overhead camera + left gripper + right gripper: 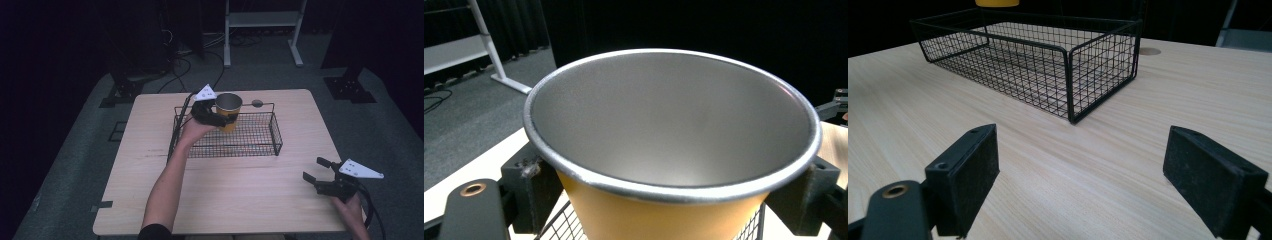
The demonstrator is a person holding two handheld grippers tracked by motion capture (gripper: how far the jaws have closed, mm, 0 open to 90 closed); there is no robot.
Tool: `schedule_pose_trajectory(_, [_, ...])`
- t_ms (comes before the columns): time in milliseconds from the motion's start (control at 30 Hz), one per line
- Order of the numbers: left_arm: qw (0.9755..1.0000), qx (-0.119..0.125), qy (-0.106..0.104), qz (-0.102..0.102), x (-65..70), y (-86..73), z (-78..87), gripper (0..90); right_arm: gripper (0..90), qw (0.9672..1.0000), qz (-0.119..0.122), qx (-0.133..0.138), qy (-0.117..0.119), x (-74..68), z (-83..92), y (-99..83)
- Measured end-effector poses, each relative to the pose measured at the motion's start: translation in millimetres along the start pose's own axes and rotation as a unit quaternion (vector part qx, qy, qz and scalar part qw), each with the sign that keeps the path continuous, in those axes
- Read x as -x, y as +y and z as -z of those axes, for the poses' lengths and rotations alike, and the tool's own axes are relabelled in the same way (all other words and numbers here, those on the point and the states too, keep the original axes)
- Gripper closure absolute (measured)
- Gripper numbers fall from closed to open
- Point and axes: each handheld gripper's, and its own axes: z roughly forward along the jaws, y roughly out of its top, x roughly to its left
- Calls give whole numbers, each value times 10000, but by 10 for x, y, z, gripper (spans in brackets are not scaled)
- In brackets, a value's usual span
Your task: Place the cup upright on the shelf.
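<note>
Between the jaws of the left tongs (216,119) sits a cup (228,106), yellow outside and grey metal inside; the jaws are clamped on its wall just below the rim. In the left gripper view the cup (674,130) stands upright and close ahead, one black pad (531,192) pressed to its left side and the other to its right. The interior reads as bare metal with nothing in it. The left hand (192,131) holds these tongs above the basket (260,150), a black wire tray lying directly beneath them. Whether the cup's base touches the basket floor cannot be told from the high view; in the right gripper view the yellow base (997,2) sits at the top edge, above the basket's far rim.

The right tongs (316,171) are well apart from the cup, near the right front corner of the surface (235,200). Their jaws stand wide apart and grip nothing. The right hand (350,207) holds them low over the wood. In the right gripper view the two pads (968,172) frame bare surface (1083,190), and the basket (1070,85) lies ahead of these tongs and a little to their left, its nearest corner turned toward them. A round grommet (1149,51) is set in the surface beyond the basket's right end.
</note>
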Motion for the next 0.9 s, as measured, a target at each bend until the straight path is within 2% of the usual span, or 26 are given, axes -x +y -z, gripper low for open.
schedule_pose_trajectory(133, [10000, 30, -18, -7, -7, 2, -39, 145, 137, 10000, 1, 2, 7, 0, 1, 0])
schedule_pose_trajectory(600, [9999, -89, -100, -8, -65, -31, -170, 144, 137, 10000, 2, 6, 10, 0, 2, 0])
schedule_pose_trajectory(900, [9994, -301, -175, -25, -82, -133, -293, 144, 136, 10000, 7, 9, 22, -2, 3, 0])
